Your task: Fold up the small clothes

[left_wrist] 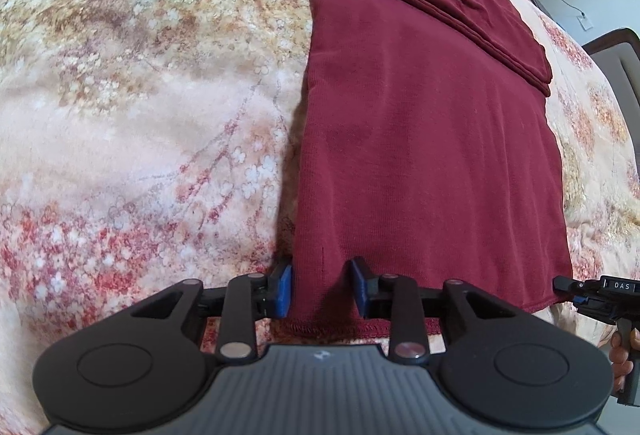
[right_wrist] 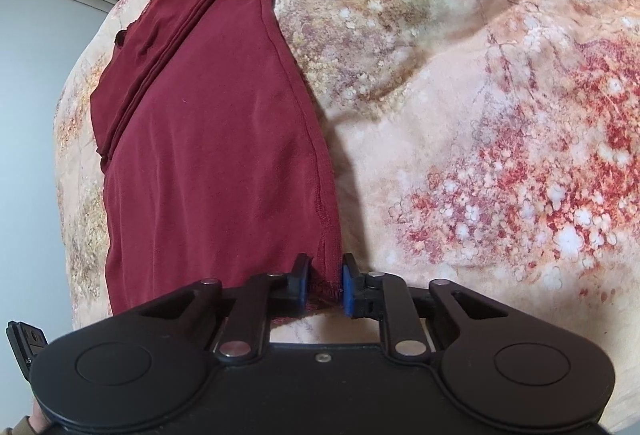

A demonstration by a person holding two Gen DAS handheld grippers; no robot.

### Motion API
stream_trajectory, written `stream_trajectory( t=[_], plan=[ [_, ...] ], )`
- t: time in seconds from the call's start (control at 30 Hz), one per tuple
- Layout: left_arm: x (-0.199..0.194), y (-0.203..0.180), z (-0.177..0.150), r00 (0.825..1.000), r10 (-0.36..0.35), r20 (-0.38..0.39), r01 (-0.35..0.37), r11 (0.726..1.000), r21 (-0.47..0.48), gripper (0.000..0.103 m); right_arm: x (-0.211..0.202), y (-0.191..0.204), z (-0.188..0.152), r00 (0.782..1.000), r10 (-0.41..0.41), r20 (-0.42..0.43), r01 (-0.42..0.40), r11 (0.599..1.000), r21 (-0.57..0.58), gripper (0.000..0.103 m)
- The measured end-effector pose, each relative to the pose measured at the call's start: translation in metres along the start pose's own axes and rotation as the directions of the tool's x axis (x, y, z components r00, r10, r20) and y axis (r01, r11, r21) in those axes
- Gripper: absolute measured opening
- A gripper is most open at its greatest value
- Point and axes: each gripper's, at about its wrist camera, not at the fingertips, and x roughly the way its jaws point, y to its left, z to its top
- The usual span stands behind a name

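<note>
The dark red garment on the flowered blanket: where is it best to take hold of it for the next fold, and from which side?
Grip the dark red garment at the two corners of its near hem, coming down from the near edge. The hem lies flat and free on the flowered blanket, while the far end is already folded thick. The left tongs and right tongs seem closed on those corners.

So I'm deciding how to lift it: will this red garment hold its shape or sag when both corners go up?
The red garment will probably sag between the corners: it lies thin, flat and softly creased. It looks light. It likely won't slide on the fuzzy blanket.
</note>
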Motion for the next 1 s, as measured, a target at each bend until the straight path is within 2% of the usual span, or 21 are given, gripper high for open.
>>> stream_trajectory(
  t=[0.1, 0.13, 0.23, 0.27, 0.4, 0.6, 0.7, 0.83, 0.9, 0.97, 1.0],
  plan=[
    [0.002, -0.003, -0.001, 1.0, 0.007, -0.002, -0.007, 1.0, 0.02, 0.035, 0.004, 0.002, 0.002, 1.0, -0.01, -0.008, 0.009, 1.0, -0.013, 0.022],
    [0.002, -0.005, -0.002, 1.0, 0.011, -0.005, -0.011, 0.999, 0.035, 0.034, 0.004, 0.004, 0.002, 1.0, -0.018, -0.013, 0.017, 0.999, -0.029, 0.017],
    [-0.001, -0.012, -0.002, 1.0, 0.003, -0.01, -0.003, 0.997, 0.071, 0.012, 0.002, 0.009, 0.004, 0.999, -0.026, -0.026, 0.024, 0.998, -0.063, 0.012],
    [-0.004, -0.014, -0.002, 1.0, 0.002, -0.005, -0.001, 0.997, 0.079, 0.008, 0.0, 0.01, 0.005, 0.999, -0.025, -0.03, 0.023, 0.997, -0.069, 0.011],
    [-0.019, -0.015, -0.003, 0.999, -0.031, 0.01, 0.031, 0.997, 0.074, 0.006, -0.014, 0.011, 0.009, 1.0, 0.004, -0.026, -0.006, 0.996, -0.084, 0.01],
    [-0.057, -0.006, -0.006, 0.993, -0.107, 0.048, 0.105, 0.994, 0.031, 0.004, -0.053, 0.008, 0.013, 0.992, 0.111, -0.062, -0.116, 0.99, -0.085, 0.008],
    [-0.062, -0.002, -0.011, 0.992, -0.119, 0.032, 0.119, 0.993, 0.014, 0.004, -0.072, 0.002, 0.01, 0.987, 0.145, -0.072, -0.149, 0.987, -0.063, 0.007],
    [-0.032, 0.002, -0.025, 0.998, -0.03, -0.049, 0.032, 0.999, 0.028, 0.004, -0.061, -0.013, 0.001, 0.987, 0.101, -0.122, -0.106, 0.994, -0.032, 0.007],
    [-0.02, 0.0, -0.03, 0.999, 0.012, -0.039, -0.01, 0.999, 0.041, 0.004, -0.042, -0.023, -0.006, 0.989, 0.076, -0.126, -0.08, 0.996, -0.026, 0.008],
    [-0.019, -0.008, -0.026, 0.999, 0.037, -0.02, -0.036, 0.998, 0.052, 0.006, -0.031, -0.028, -0.012, 0.991, 0.085, -0.106, -0.089, 0.995, -0.035, 0.01],
    [-0.021, -0.012, -0.024, 0.999, 0.04, -0.009, -0.039, 0.997, 0.065, 0.009, -0.028, -0.025, -0.012, 0.993, 0.067, -0.101, -0.071, 0.997, -0.042, 0.019]
  ],
)
